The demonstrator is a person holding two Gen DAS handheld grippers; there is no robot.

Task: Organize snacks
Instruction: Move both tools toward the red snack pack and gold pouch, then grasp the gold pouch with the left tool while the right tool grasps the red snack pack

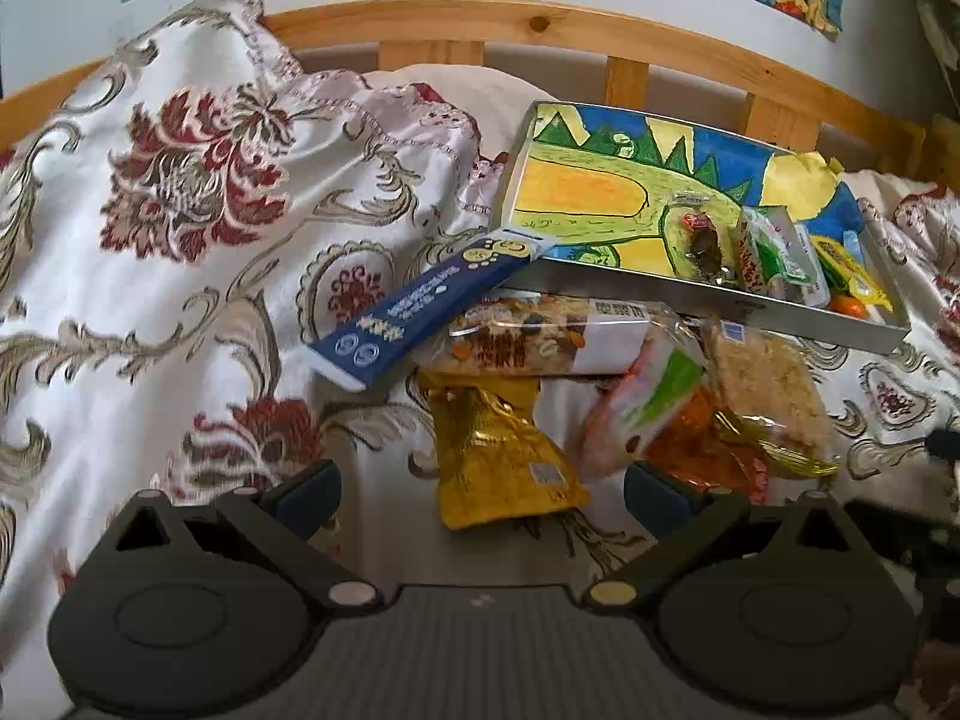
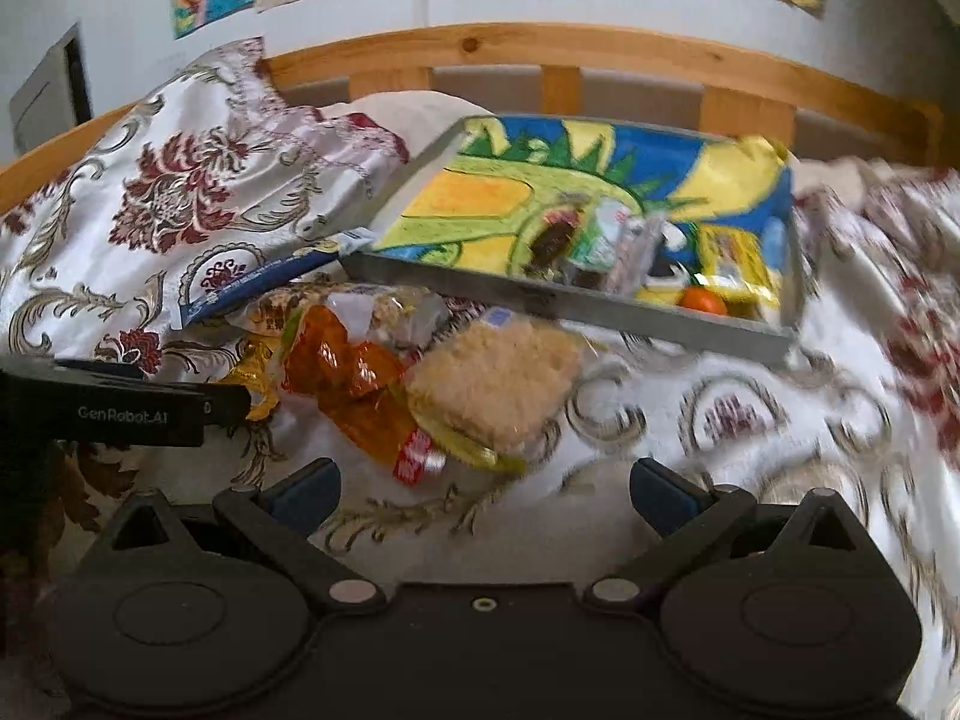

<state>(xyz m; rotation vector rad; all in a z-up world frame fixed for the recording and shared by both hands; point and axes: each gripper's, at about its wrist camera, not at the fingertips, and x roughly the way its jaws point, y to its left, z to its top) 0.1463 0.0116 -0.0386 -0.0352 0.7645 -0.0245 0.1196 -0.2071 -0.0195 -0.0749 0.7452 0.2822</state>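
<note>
A grey tray (image 1: 708,306) lined with a bright dinosaur drawing lies on the bed, with several small snacks in its right end (image 1: 780,258). In front of it lies a pile of snacks: a blue packet (image 1: 420,312), a nut bar (image 1: 540,336), a gold packet (image 1: 504,456), an orange wrapper (image 1: 702,450) and a rice cake pack (image 1: 768,396). My left gripper (image 1: 483,495) is open, just short of the gold packet. My right gripper (image 2: 483,492) is open and empty, just short of the rice cake pack (image 2: 498,384) and orange wrapper (image 2: 354,384). The tray (image 2: 570,300) lies beyond.
The bed has a white cover with red flowers (image 1: 180,240). A wooden headboard (image 1: 540,24) runs behind the tray, with drawings on the wall above. The left gripper's body (image 2: 120,408) shows at the left edge of the right wrist view.
</note>
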